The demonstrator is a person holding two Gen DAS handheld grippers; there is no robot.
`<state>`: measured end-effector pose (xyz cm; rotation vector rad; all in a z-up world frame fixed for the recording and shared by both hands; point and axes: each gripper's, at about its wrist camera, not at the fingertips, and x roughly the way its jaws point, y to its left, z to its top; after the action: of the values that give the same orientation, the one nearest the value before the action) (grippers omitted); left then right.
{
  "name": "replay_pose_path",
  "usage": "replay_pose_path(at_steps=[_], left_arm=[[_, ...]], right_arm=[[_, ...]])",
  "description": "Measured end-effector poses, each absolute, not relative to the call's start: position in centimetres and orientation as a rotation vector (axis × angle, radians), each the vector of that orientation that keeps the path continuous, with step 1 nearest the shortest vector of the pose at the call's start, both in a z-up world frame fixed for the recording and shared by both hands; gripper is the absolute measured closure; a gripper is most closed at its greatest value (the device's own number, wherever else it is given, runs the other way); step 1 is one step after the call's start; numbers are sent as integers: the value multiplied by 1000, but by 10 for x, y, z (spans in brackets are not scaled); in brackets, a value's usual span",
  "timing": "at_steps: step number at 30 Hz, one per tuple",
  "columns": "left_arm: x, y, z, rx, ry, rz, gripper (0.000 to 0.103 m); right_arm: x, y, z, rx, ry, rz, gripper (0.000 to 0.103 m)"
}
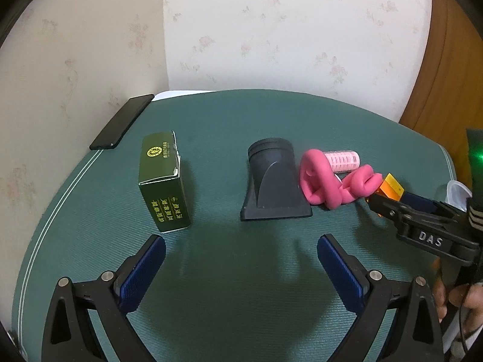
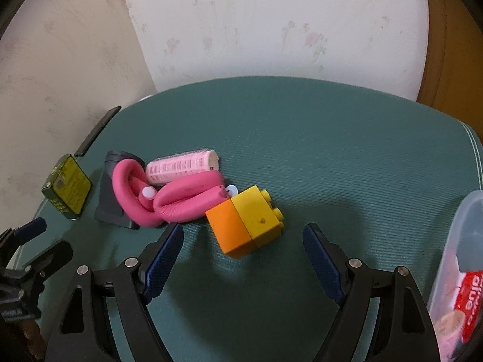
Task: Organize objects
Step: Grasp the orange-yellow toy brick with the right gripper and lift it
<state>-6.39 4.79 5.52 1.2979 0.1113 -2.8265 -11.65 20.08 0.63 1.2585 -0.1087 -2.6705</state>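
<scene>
1. Toy block pair (image 2: 246, 221), orange and yellow halves joined, lies on the green bench (image 2: 332, 138) just ahead of my right gripper (image 2: 243, 236), roughly centred between its spread fingers (image 2: 163, 253); nothing is pinched yet.
2. I judge this block the next thing to pick, with the clear plastic bin (image 2: 462, 241) at my far right as the likely place for it.
3. To grip well, I would ease forward until both pads flank the flat orange and yellow faces, not the studs on the yellow side, which could twist the block out.
4. Care is needed on my left pad: it sits just beside the pink foam curler (image 2: 181, 202), which touches the block's back corner and could get dragged along.
5. My left gripper (image 1: 241, 259) hovers with its fingers spread and empty, short of the green box (image 1: 163, 181) and the dark dryer nozzle (image 1: 273, 181).
6. I would keep that hand away from the right one's path.
</scene>
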Motion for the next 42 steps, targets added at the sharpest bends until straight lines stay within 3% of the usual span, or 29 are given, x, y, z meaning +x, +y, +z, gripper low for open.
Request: replay_pose_path(at_steps=[4,8,9,25,42], left_arm=[[-64,51,54,1307,104,-2822,1],[-65,55,52,1315,94,-2815,1],[-65,55,52,1316,91,-2813,1],[-66,61,48,1319,66,-2819,1],[-83,116,59,1351,-41,-3003,1]], right_arm=[[-120,202,3,1278,-127,-2654,34],[-119,202,3,1284,-118,-2658,56],[-118,202,3,1284,-117,-2656,57],[-69,203,9,1251,-81,-2600,57],[-2,252,45,1065,-257,-2673,57]])
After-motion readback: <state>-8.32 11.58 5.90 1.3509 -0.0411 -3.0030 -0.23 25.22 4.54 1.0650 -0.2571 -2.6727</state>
